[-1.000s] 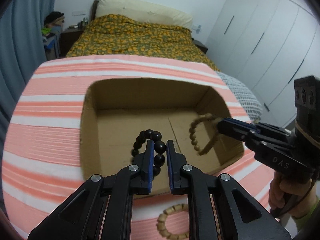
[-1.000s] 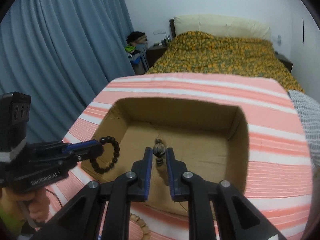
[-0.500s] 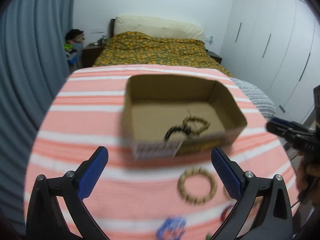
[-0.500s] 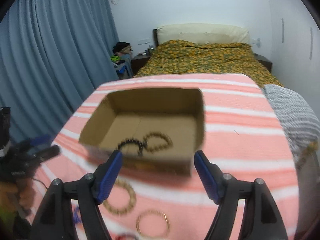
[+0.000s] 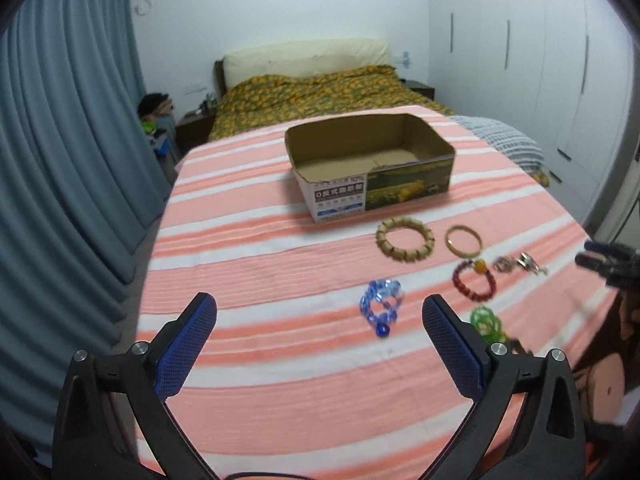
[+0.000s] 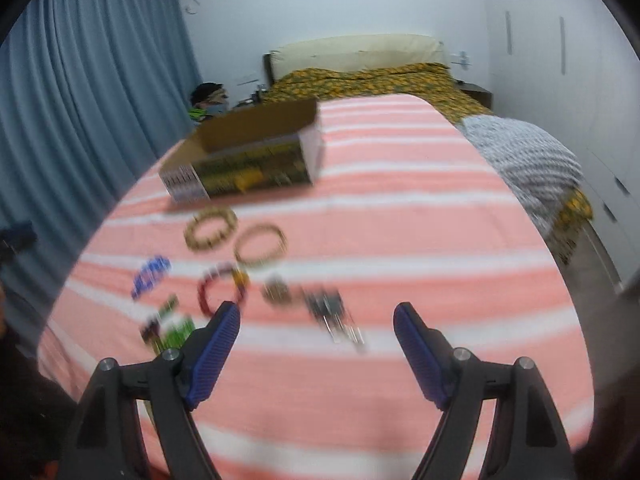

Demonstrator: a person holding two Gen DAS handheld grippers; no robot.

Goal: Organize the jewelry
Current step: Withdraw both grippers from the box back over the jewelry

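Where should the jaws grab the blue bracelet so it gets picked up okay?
Come straight down on the blue bracelet, probably pinching one side of its loop, one jaw inside, one outside. It lies flat on the striped cloth, clear of the others, nearest the left gripper.

Each black tool (image 5: 319, 322) has blue textured pads (image 5: 187, 346), seemingly silver screws.

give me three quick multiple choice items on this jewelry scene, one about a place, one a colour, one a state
1. Where is the wooden bead bracelet?
A. inside the box
B. on the striped cloth in front of the cardboard box
C. in a gripper

2. What colour is the bracelet nearest the left gripper?
A. blue
B. white
C. black

3. How is the right gripper?
A. shut on a ring
B. shut, holding nothing
C. open, holding nothing

Answers:
1. B, it lies on the striped cloth just before the box.
2. A, the blue bracelet lies just ahead of it.
3. C, its fingers are spread wide with nothing between.
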